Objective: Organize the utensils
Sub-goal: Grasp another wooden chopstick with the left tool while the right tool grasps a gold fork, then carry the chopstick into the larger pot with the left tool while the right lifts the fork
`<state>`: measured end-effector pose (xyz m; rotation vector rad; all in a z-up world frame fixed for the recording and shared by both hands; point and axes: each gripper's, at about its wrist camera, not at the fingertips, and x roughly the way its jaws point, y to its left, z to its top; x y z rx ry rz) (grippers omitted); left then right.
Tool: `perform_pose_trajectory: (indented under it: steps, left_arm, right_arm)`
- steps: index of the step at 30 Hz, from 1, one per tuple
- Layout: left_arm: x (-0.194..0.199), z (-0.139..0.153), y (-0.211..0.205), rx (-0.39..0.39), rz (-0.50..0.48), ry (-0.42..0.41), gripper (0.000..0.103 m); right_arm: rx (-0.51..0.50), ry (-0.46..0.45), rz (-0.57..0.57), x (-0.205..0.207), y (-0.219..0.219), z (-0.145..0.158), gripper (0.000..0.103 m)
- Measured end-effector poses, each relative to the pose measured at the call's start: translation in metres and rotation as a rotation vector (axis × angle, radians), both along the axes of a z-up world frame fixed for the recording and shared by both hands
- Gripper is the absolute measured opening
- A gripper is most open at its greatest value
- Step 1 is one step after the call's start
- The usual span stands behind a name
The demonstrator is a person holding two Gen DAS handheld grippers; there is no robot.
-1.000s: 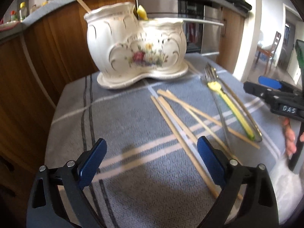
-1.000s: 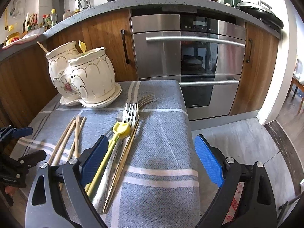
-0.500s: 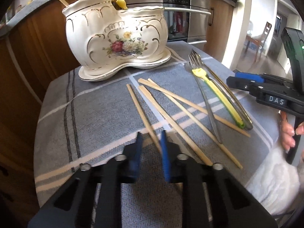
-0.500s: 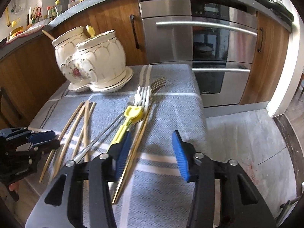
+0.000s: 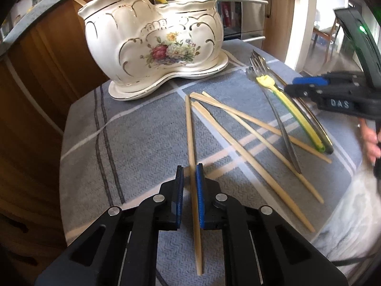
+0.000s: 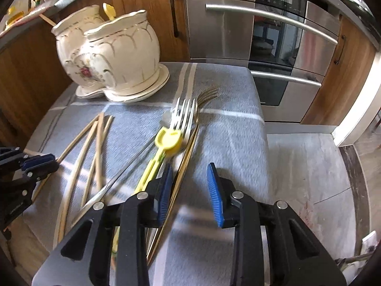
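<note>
My left gripper (image 5: 189, 170) is shut on a wooden chopstick (image 5: 190, 128) that lies on the grey cloth (image 5: 142, 128); its jaws pinch the stick's near part. Three more chopsticks (image 5: 240, 128) lie fanned to its right. A yellow-handled fork (image 6: 166, 140), silver forks (image 6: 183, 114) and a gold fork (image 6: 207, 95) lie side by side. My right gripper (image 6: 189, 178) is partly open over the gold fork's handle, holding nothing. A white floral two-pot ceramic holder (image 5: 154, 40) stands at the back with a chopstick and a yellow utensil in it.
The cloth-covered table ends close on the right, with floor (image 6: 309, 166) beyond. A steel oven (image 6: 262, 35) and wooden cabinets (image 6: 31, 71) stand behind. The right gripper shows at the right of the left wrist view (image 5: 295, 84), over the forks.
My left gripper has closed from wide open onto the leftmost chopstick. My right gripper has narrowed and moved down toward the fork handles.
</note>
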<state>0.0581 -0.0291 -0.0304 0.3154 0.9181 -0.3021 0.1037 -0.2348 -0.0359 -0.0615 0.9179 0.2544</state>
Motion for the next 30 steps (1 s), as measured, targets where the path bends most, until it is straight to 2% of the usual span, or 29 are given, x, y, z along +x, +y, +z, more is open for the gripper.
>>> perform_pose_trajectory:
  steps: [4, 14, 18, 30]
  left_arm:
    - [0.009, 0.0, 0.0, 0.001, -0.003, 0.009, 0.011]
    - [0.025, 0.001, 0.007, -0.036, -0.003, 0.044, 0.005]
    - [0.023, 0.001, 0.009, -0.039, -0.009, 0.034, 0.005]
    - [0.007, 0.01, 0.019, -0.09, -0.001, -0.021, 0.005]
  right_arm:
    - [-0.035, 0.019, -0.004, 0.018, 0.004, 0.001, 0.02]
    - [-0.013, 0.035, -0.013, 0.041, 0.0, 0.001, 0.009]
    - [0.009, 0.018, -0.021, 0.039, -0.003, 0.0, 0.005]
    - [0.119, -0.121, -0.02, -0.006, -0.018, 0.025, 0.005]
